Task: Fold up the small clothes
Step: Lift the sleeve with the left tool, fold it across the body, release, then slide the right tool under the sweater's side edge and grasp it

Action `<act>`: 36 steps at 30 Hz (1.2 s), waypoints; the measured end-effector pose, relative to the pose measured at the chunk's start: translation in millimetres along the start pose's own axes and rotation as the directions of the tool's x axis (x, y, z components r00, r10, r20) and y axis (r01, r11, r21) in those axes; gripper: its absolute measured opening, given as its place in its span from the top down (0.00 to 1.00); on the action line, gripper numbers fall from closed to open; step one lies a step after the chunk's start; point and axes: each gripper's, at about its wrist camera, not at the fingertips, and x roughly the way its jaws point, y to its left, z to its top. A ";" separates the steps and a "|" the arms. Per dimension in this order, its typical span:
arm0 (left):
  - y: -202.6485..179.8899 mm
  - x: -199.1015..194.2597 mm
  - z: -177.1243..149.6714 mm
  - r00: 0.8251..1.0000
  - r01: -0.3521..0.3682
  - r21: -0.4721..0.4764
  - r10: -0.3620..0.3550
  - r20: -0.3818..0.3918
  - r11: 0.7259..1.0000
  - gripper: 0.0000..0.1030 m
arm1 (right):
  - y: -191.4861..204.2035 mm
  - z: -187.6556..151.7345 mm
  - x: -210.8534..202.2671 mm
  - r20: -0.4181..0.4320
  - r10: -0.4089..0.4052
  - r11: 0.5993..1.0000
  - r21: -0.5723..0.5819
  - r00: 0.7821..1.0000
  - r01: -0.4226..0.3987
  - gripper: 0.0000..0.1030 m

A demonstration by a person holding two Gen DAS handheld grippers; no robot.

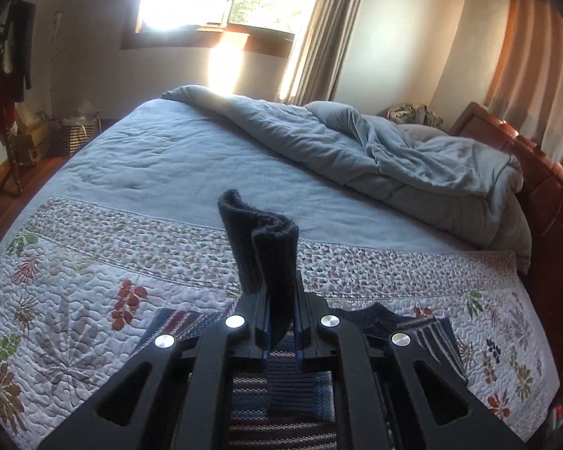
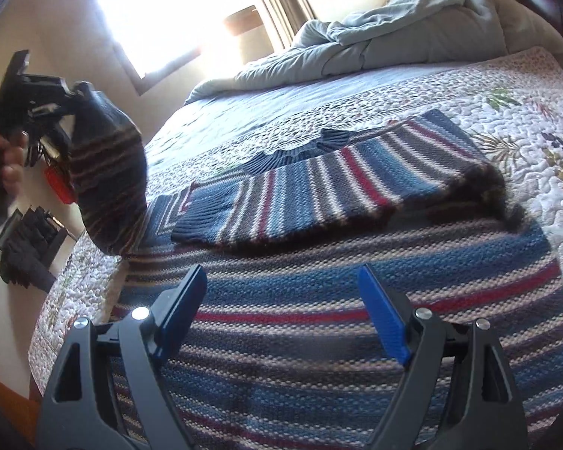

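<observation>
Clamping the dark ribbed cuff of a sleeve [image 1: 261, 258], the left tool [image 1: 280, 322] is clenched hard on that knit edge and lifts it clear of the bed; the right wrist view shows the lifted sleeve hanging from it as a bulging striped fold above the garment's left side. The garment itself, a small knitted sweater [image 2: 319, 262] in blue, red, grey and white stripes, lies spread on the white floral quilted bedspread [image 1: 75, 300], its other sleeve already laid across the chest. The right tool [image 2: 281, 315] hovers released above the sweater's lower body, its blue pads wide apart and gripping nothing.

Risks from here look plain enough. Only the cuff is pinched, so the thick knit could slip out partway through the fold. With nothing pinning the body, pulling the sleeve across could drag the whole sweater over the quilt and disturb the folded sleeve. A bunched sleeve may also land crooked.
</observation>
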 end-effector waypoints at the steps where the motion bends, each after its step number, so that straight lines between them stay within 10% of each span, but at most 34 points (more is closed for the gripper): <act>1: -12.3 6.7 -5.0 1.000 0.003 0.005 -0.003 -0.009 1.000 0.92 | -3.8 0.9 -2.1 0.001 -0.001 1.000 0.009 1.000 0.001 0.20; 14: -132.1 117.2 -118.4 0.986 -0.069 0.049 0.076 -0.146 0.996 0.92 | -33.1 5.1 -22.6 0.017 0.004 0.999 0.041 1.000 -0.005 0.20; 25: -163.0 128.2 -158.3 0.985 -0.052 0.096 0.067 -0.162 0.994 0.88 | -55.2 9.1 -34.1 0.031 -0.004 0.997 0.075 1.000 0.002 0.19; 29: -152.1 127.9 -168.8 0.980 0.037 0.034 -0.029 -0.194 0.999 0.35 | -57.8 8.2 -32.0 0.022 -0.005 0.997 0.079 1.000 0.004 0.19; 36: -102.3 55.8 -194.9 0.987 0.121 -0.068 -0.127 -0.100 0.990 0.15 | -63.2 4.3 -14.5 -0.066 0.149 0.975 0.175 0.987 -0.136 0.19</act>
